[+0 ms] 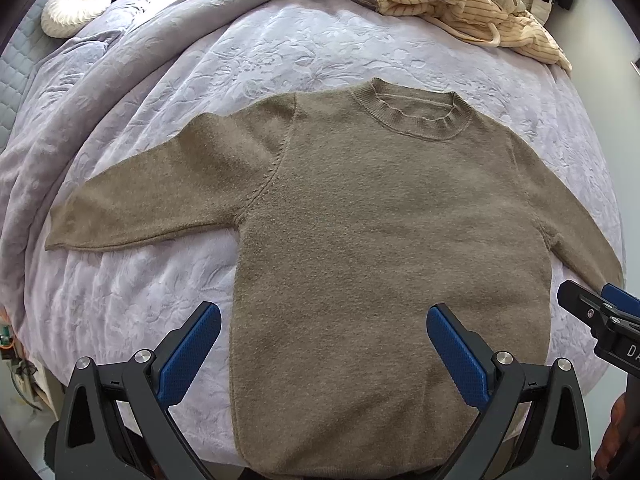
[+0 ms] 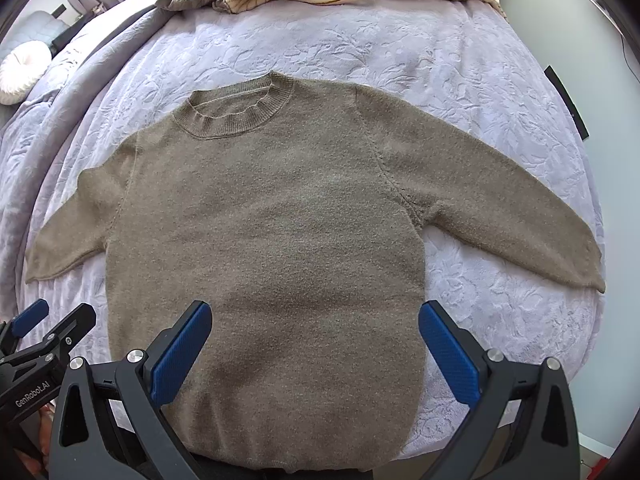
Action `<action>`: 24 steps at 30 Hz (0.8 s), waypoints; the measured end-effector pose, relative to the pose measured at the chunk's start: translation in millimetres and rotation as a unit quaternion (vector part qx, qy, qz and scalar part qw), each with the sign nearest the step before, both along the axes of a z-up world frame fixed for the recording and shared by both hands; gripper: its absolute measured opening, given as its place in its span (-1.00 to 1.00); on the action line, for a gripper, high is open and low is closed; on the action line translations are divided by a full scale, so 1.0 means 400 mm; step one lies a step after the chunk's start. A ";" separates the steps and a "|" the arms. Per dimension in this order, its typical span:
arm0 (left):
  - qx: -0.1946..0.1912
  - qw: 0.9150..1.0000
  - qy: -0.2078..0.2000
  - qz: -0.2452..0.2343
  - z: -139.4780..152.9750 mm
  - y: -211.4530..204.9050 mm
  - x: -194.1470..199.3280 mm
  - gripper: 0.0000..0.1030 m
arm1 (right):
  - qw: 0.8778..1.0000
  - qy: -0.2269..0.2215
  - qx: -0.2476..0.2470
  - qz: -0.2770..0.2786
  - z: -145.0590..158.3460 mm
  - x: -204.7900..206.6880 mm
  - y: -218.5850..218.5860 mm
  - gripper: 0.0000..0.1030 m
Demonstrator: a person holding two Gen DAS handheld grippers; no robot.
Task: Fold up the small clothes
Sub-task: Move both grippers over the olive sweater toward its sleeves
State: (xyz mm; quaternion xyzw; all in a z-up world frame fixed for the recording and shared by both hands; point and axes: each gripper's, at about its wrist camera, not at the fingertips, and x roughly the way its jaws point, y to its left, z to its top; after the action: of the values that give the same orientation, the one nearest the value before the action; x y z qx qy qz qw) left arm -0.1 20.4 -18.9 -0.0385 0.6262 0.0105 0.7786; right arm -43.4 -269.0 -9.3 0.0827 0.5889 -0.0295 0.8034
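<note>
An olive-brown knit sweater (image 1: pixel 380 240) lies flat on the bed, front up, collar at the far end, both sleeves spread sideways; it also shows in the right wrist view (image 2: pixel 280 240). My left gripper (image 1: pixel 324 316) is open and empty, hovering above the sweater's lower left part near the hem. My right gripper (image 2: pixel 316 314) is open and empty above the lower right part. The right gripper shows at the edge of the left wrist view (image 1: pixel 600 312), and the left gripper at the edge of the right wrist view (image 2: pixel 48 324).
A lilac embossed blanket (image 1: pixel 280 48) covers the bed. A pile of other clothes, cream striped and grey (image 1: pixel 460 4), lies at the far end. A round white cushion (image 1: pixel 76 6) sits far left. The bed's near edge runs just under the sweater's hem.
</note>
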 end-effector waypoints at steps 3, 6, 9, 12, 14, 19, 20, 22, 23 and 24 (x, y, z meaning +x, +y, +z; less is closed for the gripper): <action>0.000 1.000 0.002 0.001 0.000 0.002 0.000 1.00 | 1.000 0.001 -0.002 0.002 0.000 0.002 0.005 1.00; -0.001 1.000 0.001 0.001 0.000 0.002 0.000 1.00 | 1.000 0.002 -0.003 0.003 0.000 0.003 0.008 1.00; -0.001 1.000 0.001 0.001 0.000 0.002 0.000 1.00 | 1.000 0.002 -0.003 0.005 -0.001 0.004 0.011 1.00; -0.001 1.000 0.002 0.001 0.001 0.001 0.000 1.00 | 1.000 0.003 -0.004 0.006 0.000 0.005 0.014 1.00; -0.001 1.000 0.002 0.000 0.000 0.003 -0.001 1.00 | 1.000 0.003 -0.005 0.007 0.001 0.005 0.016 1.00; -0.002 1.000 0.003 0.002 -0.001 0.003 -0.001 1.00 | 1.000 0.004 -0.007 0.008 0.001 0.005 0.020 1.00; -0.003 1.000 0.003 0.002 -0.002 0.004 0.000 1.00 | 1.000 0.004 -0.007 0.008 0.001 0.005 0.020 1.00; -0.003 1.000 0.004 0.003 -0.003 0.005 0.001 1.00 | 1.000 0.004 -0.008 0.008 -0.001 0.006 0.022 1.00; -0.004 1.000 0.004 0.004 -0.003 0.005 0.001 1.00 | 1.000 0.005 -0.008 0.008 -0.002 0.006 0.024 1.00; -0.004 1.000 0.005 0.004 -0.004 0.006 0.002 1.00 | 1.000 0.005 -0.009 0.008 -0.002 0.006 0.024 1.00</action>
State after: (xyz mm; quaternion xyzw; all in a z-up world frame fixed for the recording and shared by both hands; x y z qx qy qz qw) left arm 0.6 22.9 -20.6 -0.0446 0.6299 0.0114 0.7753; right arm -40.9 -259.4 -10.3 0.0708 0.5933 -0.0286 0.8014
